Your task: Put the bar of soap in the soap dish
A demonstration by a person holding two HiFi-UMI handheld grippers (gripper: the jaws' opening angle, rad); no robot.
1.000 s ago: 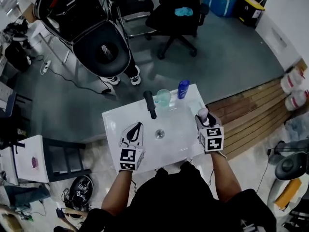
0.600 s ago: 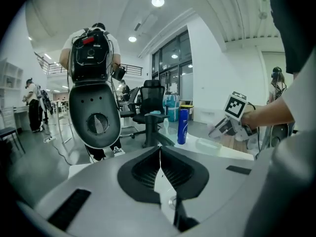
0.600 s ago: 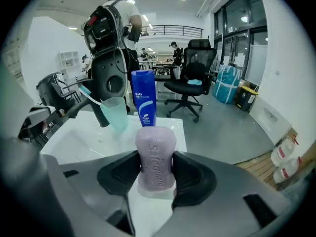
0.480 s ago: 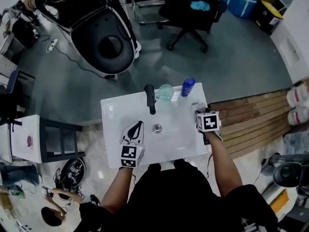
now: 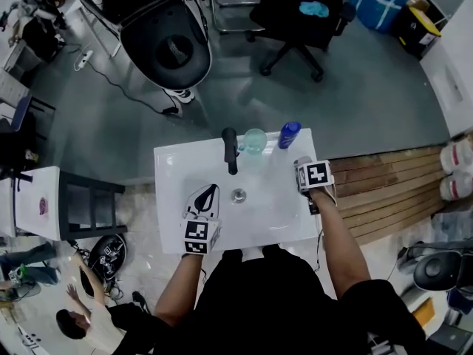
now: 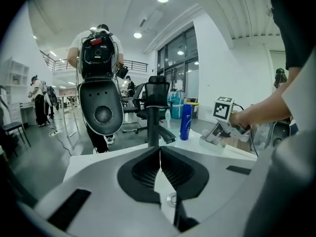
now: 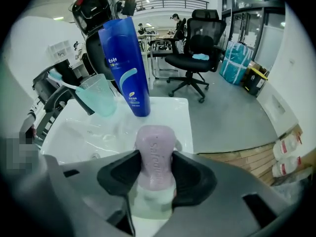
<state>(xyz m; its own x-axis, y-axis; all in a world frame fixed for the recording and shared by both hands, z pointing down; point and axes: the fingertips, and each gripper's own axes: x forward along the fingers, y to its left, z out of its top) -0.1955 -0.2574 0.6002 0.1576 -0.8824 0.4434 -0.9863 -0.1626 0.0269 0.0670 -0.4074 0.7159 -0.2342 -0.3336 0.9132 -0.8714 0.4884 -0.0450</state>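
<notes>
A lilac bar of soap (image 7: 155, 152) stands on end between the jaws of my right gripper (image 7: 156, 163), which is shut on it. Right under the bar lies a pale green translucent soap dish (image 7: 146, 207). In the head view the right gripper (image 5: 303, 167) is at the right rim of the white washbasin (image 5: 174, 170). The left gripper view shows the dish (image 6: 212, 143) under that gripper. My left gripper (image 6: 160, 151) is shut with nothing in it; it rests over the basin's front left (image 5: 210, 192).
A blue bottle (image 7: 126, 65) and a teal cup (image 7: 98, 97) with a toothbrush stand at the basin's back, beside a black tap (image 5: 230, 151). The drain (image 5: 238, 195) is mid-basin. A person with a black backpack rig (image 5: 167, 44) and an office chair (image 5: 299, 21) are beyond.
My right gripper has moved with the soap toward the basin's back right and tipped down over the dish. The left gripper has stayed put. The person behind has shifted.
</notes>
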